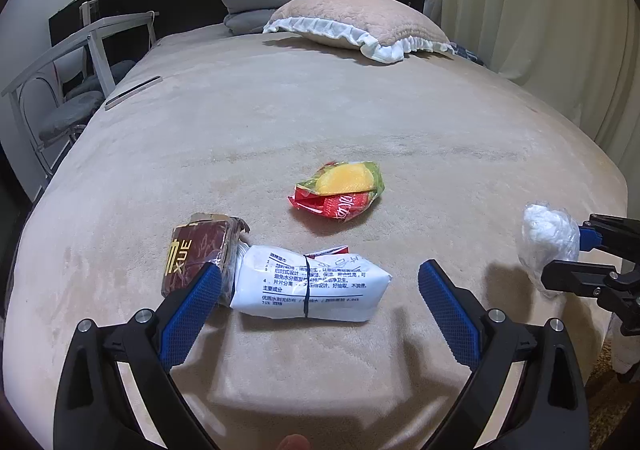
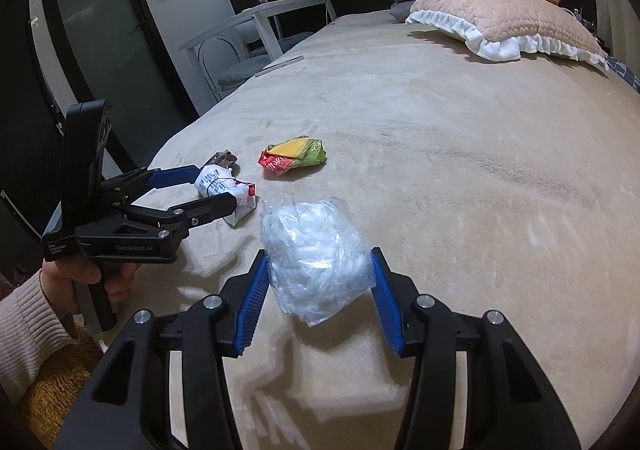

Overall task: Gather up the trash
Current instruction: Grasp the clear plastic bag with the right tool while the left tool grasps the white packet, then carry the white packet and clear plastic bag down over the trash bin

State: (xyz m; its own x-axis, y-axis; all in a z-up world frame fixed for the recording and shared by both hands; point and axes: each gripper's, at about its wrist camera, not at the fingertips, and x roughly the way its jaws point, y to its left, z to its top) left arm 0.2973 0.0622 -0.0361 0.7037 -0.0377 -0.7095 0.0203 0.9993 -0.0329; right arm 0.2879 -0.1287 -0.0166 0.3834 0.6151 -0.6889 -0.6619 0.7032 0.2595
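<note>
Left gripper (image 1: 320,282) wide open, ribbed blue pads flanking white wipes pack (image 1: 310,288), not gripping. Right gripper (image 2: 320,290) clamped on crinkly clear bag (image 2: 316,266). All above plush beige bed (image 1: 360,121); glossy maroon pack (image 1: 196,254) beside wipes, crumpled red-yellow wrapper (image 1: 340,189) farther off.

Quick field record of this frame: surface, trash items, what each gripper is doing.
surface: beige bed cover
left gripper: open, jaws either side of white wipes pack, not pressing it
right gripper: shut on clear plastic bag
loose trash: dark red wrapper touching the wipes pack; red-yellow snack bag apart, farther up the bed
background: pillow
</note>
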